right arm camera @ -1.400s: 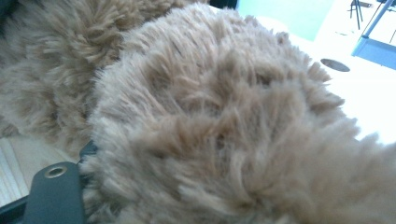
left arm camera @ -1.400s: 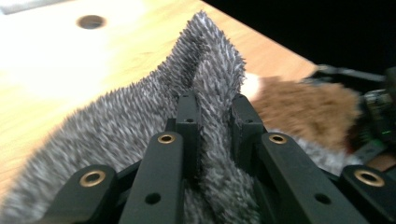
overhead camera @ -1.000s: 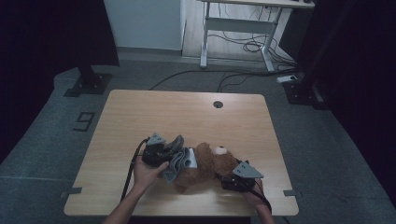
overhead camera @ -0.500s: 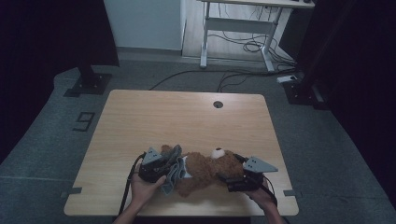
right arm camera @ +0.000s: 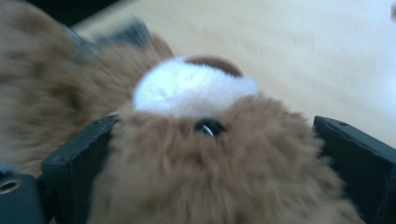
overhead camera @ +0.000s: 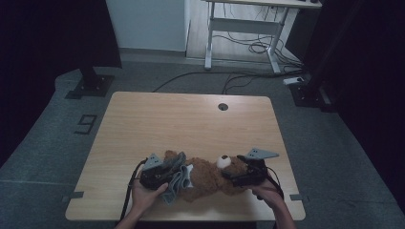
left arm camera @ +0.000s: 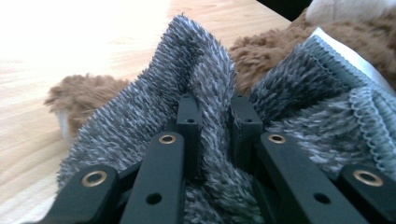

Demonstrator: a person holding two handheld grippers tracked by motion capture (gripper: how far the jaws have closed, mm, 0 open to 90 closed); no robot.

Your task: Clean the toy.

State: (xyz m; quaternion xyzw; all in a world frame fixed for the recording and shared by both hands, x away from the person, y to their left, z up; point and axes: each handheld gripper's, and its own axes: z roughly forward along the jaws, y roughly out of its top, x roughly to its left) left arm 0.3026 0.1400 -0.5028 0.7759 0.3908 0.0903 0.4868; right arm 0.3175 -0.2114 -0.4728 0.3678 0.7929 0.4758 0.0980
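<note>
Grey fleece garment [left arm camera: 205,93] pinched in a narrow fold by the left gripper [overhead camera: 160,174]; a hard pull could slip the fold free. Teddy bear [overhead camera: 210,176] lies near the table's [overhead camera: 191,119] 6 o'clock edge. Right gripper [overhead camera: 241,175], jaws wide around the head, may lose it. Both hands low, gripper tips pointing toward each other.

You're at a light wood table [overhead camera: 191,119] w/ a round cable port [overhead camera: 223,106] near its far edge. Floor [overhead camera: 57,138] is grey carpet; note the "9" marking [overhead camera: 86,124] left of table and tape bits at the near corners. Beyond: white wall panel [overhead camera: 145,24], a white-framed desk [overhead camera: 248,28] w/ loose cables [overhead camera: 248,47] under it. Black curtains [overhead camera: 47,33] both sides, dark stand base [overhead camera: 90,86] at left. Lighting dim
</note>
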